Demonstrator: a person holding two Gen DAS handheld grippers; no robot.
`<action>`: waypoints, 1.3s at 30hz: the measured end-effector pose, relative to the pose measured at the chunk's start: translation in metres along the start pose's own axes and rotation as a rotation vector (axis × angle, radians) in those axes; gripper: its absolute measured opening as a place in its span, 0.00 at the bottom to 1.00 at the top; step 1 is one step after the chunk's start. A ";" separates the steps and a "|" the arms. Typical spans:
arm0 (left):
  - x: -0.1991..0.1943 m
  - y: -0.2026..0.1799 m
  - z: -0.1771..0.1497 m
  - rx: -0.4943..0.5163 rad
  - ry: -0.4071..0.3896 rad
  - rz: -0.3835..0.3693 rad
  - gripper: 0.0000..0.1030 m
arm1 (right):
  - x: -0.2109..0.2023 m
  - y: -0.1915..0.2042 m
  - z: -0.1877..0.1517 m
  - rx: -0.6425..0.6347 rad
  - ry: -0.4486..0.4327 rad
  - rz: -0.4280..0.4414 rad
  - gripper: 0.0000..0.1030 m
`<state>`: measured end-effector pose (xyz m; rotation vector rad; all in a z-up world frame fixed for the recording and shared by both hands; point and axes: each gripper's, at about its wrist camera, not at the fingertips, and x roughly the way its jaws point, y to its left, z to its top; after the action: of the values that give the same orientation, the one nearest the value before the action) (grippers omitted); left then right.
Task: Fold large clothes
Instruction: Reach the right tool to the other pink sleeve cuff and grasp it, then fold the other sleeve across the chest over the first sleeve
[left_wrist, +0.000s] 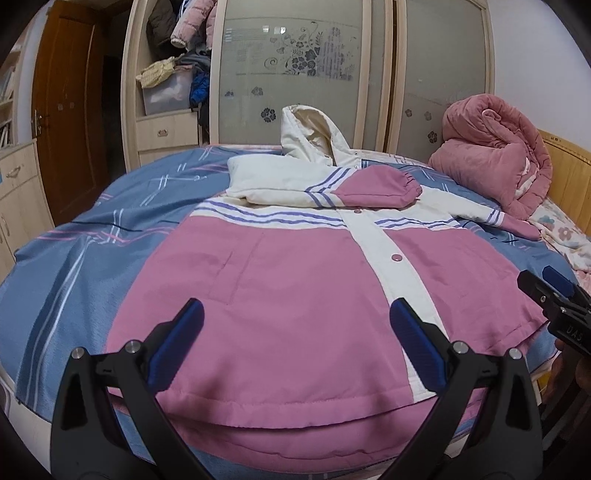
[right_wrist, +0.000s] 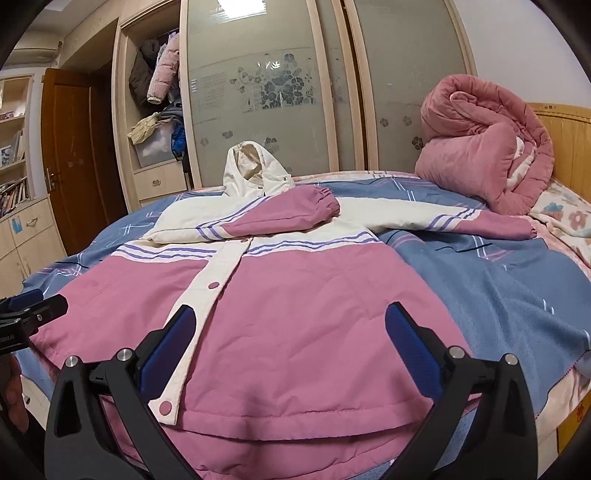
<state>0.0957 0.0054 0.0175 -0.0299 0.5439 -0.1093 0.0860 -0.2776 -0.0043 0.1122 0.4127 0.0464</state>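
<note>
A pink and cream hooded jacket (left_wrist: 288, 280) lies front up on the bed, hem towards me; it also shows in the right wrist view (right_wrist: 295, 314). One sleeve (left_wrist: 376, 188) is folded across the chest. The other sleeve (right_wrist: 461, 221) stretches out to the right. The hood (left_wrist: 310, 133) stands at the far end. My left gripper (left_wrist: 295, 325) is open and empty above the hem's left half. My right gripper (right_wrist: 291, 332) is open and empty above the hem's right half. Each gripper shows at the edge of the other's view: the right gripper (left_wrist: 554, 299) and the left gripper (right_wrist: 33, 310).
The bed has a blue plaid cover (left_wrist: 74, 266). A rolled pink quilt (right_wrist: 487, 162) sits at the far right by the wooden headboard (right_wrist: 569, 147). A wardrobe with frosted sliding doors (left_wrist: 295, 66) and an open shelf of clothes stands behind. A brown door (left_wrist: 66, 110) is at left.
</note>
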 end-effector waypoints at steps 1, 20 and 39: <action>0.000 0.000 0.000 -0.002 0.001 -0.002 0.98 | 0.000 -0.001 0.000 0.006 0.000 0.000 0.99; 0.000 -0.001 0.002 0.018 0.003 -0.029 0.98 | 0.048 -0.350 0.082 0.910 -0.046 0.068 0.99; 0.029 -0.012 0.005 0.015 0.056 -0.052 0.98 | 0.169 -0.457 0.053 1.146 0.144 -0.149 0.60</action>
<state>0.1222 -0.0097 0.0077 -0.0266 0.5986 -0.1654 0.2721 -0.7249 -0.0777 1.2108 0.5496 -0.3391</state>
